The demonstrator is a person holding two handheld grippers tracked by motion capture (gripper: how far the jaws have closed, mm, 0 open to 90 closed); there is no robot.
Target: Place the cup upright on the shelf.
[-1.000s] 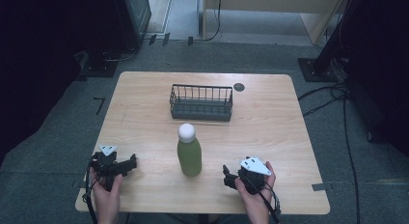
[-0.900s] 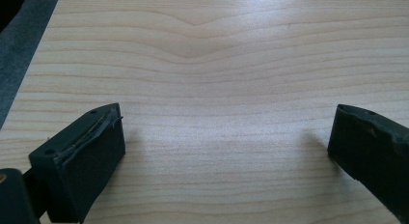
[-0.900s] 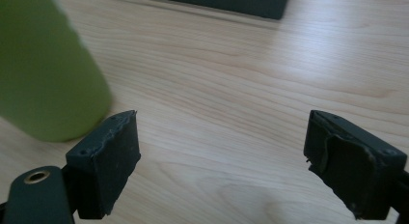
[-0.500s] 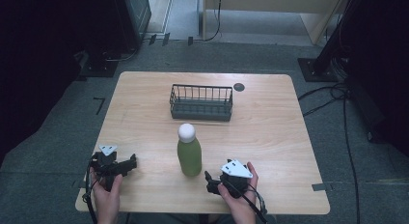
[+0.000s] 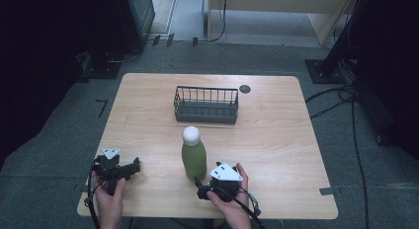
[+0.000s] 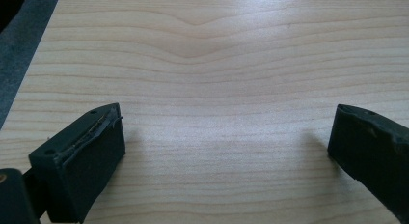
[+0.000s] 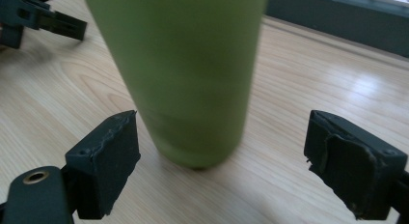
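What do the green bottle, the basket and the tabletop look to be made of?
Green bottle: smooth matte body, likely coated metal or plastic; white cap.
Basket: dark wire mesh, apparently painted metal.
Table: light wood-grain surface, possibly laminate; soft sheen in the right gripper view.

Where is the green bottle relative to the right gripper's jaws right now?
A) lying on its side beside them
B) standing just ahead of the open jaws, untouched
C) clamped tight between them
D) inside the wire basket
B: in the right gripper view the green bottle stands upright on the table just beyond the right gripper, whose jaws are spread wide with clear gaps on both sides of it.
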